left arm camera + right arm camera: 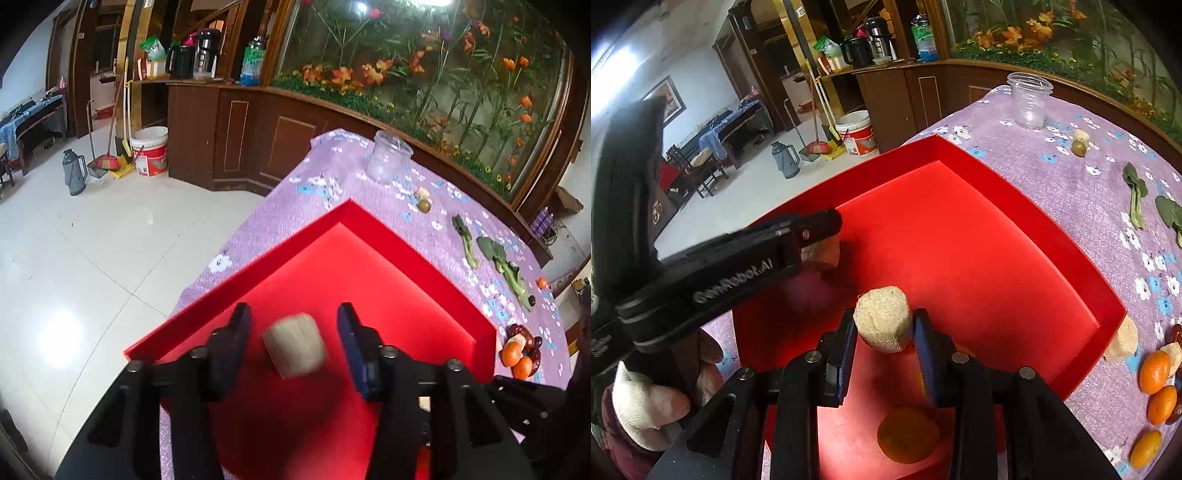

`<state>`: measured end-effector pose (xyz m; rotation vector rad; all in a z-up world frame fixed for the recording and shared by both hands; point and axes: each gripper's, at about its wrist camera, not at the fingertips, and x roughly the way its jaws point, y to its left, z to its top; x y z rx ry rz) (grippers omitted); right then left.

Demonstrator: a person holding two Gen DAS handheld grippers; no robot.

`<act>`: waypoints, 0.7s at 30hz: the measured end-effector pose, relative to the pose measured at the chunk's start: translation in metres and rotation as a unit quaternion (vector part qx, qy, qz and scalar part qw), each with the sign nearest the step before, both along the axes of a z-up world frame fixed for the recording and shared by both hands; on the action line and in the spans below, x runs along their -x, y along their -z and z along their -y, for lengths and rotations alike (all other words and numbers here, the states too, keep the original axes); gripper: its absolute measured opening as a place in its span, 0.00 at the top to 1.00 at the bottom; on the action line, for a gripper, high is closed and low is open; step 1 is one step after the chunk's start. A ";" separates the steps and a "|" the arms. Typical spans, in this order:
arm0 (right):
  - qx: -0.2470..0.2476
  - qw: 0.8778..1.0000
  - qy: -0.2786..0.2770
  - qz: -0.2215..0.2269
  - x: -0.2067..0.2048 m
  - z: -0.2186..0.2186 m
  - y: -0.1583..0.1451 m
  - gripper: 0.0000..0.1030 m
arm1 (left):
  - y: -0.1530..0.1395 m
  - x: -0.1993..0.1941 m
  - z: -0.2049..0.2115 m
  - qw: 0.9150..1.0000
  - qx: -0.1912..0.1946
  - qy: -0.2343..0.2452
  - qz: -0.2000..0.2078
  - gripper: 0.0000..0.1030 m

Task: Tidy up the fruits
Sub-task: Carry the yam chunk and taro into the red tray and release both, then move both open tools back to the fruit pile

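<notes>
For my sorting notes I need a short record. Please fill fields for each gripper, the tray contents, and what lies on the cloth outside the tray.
left gripper: open above the red tray; blurred chunk between its fingers, pads not touching it
right gripper: shut on grainy chunk, above the tray
in tray: one orange, below the right gripper
on tablecloth: clear cup, leafy greens, loose oranges beside the tray
</notes>
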<state>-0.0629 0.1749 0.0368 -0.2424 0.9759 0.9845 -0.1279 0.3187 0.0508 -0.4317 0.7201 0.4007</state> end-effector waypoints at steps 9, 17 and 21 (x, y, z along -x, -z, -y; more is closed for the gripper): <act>-0.029 0.999 0.010 0.009 0.009 0.018 -0.019 0.64 | -0.022 0.021 0.000 0.999 0.008 -0.019 0.031 0.39; -0.048 0.997 0.065 0.005 0.004 0.076 -0.030 0.59 | -0.037 0.040 0.018 0.998 0.017 -0.017 0.051 0.35; -0.059 0.992 0.109 0.011 -0.002 0.128 -0.037 0.56 | -0.048 0.049 0.029 0.997 0.027 -0.014 0.066 0.29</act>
